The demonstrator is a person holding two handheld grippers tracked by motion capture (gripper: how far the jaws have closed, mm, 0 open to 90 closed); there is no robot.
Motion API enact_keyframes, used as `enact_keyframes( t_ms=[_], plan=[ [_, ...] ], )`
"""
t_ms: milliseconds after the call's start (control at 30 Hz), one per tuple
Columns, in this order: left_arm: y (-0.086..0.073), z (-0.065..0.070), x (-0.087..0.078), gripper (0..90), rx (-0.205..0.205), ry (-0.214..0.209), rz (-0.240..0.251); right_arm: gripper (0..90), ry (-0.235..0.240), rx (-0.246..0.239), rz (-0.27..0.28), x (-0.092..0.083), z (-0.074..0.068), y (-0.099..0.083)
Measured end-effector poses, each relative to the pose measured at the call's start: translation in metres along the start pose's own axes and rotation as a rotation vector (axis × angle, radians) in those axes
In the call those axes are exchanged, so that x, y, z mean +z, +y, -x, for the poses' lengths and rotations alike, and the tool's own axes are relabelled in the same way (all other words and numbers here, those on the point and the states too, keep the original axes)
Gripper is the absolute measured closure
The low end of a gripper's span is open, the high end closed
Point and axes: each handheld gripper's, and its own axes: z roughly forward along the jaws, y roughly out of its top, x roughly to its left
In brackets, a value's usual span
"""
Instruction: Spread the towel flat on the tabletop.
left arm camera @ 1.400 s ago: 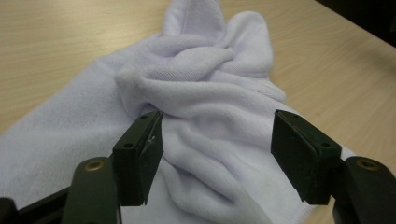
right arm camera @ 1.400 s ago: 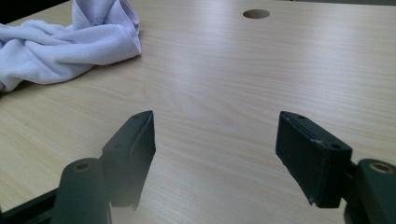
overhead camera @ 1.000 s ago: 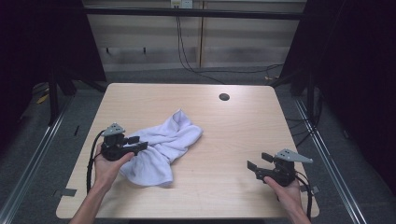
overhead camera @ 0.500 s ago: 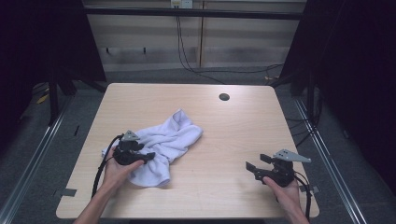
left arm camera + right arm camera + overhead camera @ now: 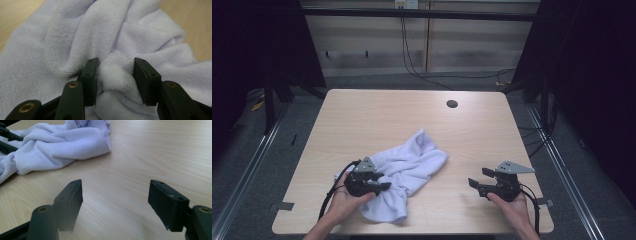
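A crumpled white towel [image 5: 412, 167] lies on the wooden table [image 5: 362, 115], left of centre near the front. My left gripper [image 5: 384, 186] rests on the towel's near left part. In the left gripper view its jaws have just been closing, and its two pads [image 5: 91, 75] press on a raised fold of the towel [image 5: 115, 77] bunched between them. My right gripper [image 5: 477, 177] hovers low over bare wood at the front right and points left toward the towel [image 5: 62, 145]. Its jaws have just been closing slightly but stand wide apart [image 5: 115, 182] with nothing between them.
A small dark round hole [image 5: 452, 104] sits in the tabletop near the far edge. Bare wood lies between the towel and the right gripper. The table's front edge is just behind both hands. Dark floor, metal rails and cables surround the table.
The left hand has moved right and down, from the towel's left edge onto the cloth, and its jaws have closed around a fold. The towel has bunched slightly. The right hand has stayed put.
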Motion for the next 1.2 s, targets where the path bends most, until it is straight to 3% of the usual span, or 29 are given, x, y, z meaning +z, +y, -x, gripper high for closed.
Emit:
enact_keyframes(
  t_ms=[33,100,200,233,300,367,533,600,733,800,833,867,900,933,1000,1067,1167,1200],
  plan=[
    [0.0,0.004,0.001,56.1,0.007,-0.017,-0.005,35.5,0.017,-0.003,-0.01,0.0,-0.001,0.0],
    [0.002,0.011,0.001,55.9,0.01,-0.038,-0.018,37.1,0.042,-0.011,-0.028,0.001,-0.003,0.001],
    [0.002,0.018,-0.003,53.1,0.067,-0.057,-0.03,38.1,0.083,-0.035,-0.056,0.0,-0.008,0.0],
    [0.002,0.018,-0.005,53.1,0.05,-0.076,-0.017,38.1,0.083,-0.035,-0.056,0.0,-0.008,0.0],
    [0.007,0.016,-0.011,50.2,0.059,-0.089,-0.004,39.7,0.11,-0.025,-0.063,0.001,-0.009,0.003],
    [0.014,0.011,-0.015,46.6,0.03,-0.105,0.039,41.4,0.113,-0.036,-0.062,0.005,-0.009,0.009],
    [0.04,0.001,-0.015,42.7,0.038,-0.033,0.113,42.3,0.137,-0.062,-0.077,0.024,-0.013,0.024],
    [0.049,-0.007,-0.009,42.5,0.007,0.0,0.12,42.2,0.151,-0.075,-0.077,0.036,-0.014,0.032],
    [0.058,-0.014,0.014,42.6,0.001,0.016,0.062,41.3,0.156,-0.111,-0.11,0.058,-0.015,0.047],
    [0.057,-0.014,0.028,42.6,-0.002,0.049,0.012,41.5,0.151,-0.116,-0.129,0.067,-0.013,0.049],
    [0.055,-0.015,0.033,42.6,-0.009,0.032,-0.005,44.2,0.154,-0.104,-0.142,0.071,-0.012,0.049],
    [0.053,-0.014,0.035,45.3,0.001,0.02,-0.021,49.5,0.176,-0.097,-0.153,0.075,-0.011,0.047],
    [0.052,-0.013,0.035,59.7,0.005,0.013,-0.017,58.5,0.205,-0.103,-0.201,0.081,-0.013,0.041],
    [0.051,-0.012,0.033,59.7,0.013,0.008,-0.008,58.5,0.205,-0.103,-0.201,0.081,-0.013,0.041],
    [0.052,-0.012,0.026,83.5,0.014,0.01,0.006,80.2,0.233,-0.158,-0.236,0.078,-0.02,0.037],
    [0.05,-0.017,0.017,85.1,-0.018,-0.001,0.054,84.8,0.235,-0.167,-0.232,0.074,-0.02,0.038],
    [0.045,-0.027,0.001,86.6,-0.041,0.039,0.099,87.5,0.252,-0.169,-0.211,0.062,-0.017,0.038],
    [0.043,-0.031,-0.004,86.6,-0.07,0.027,0.126,87.9,0.256,-0.161,-0.201,0.058,-0.014,0.038]
  ],
)
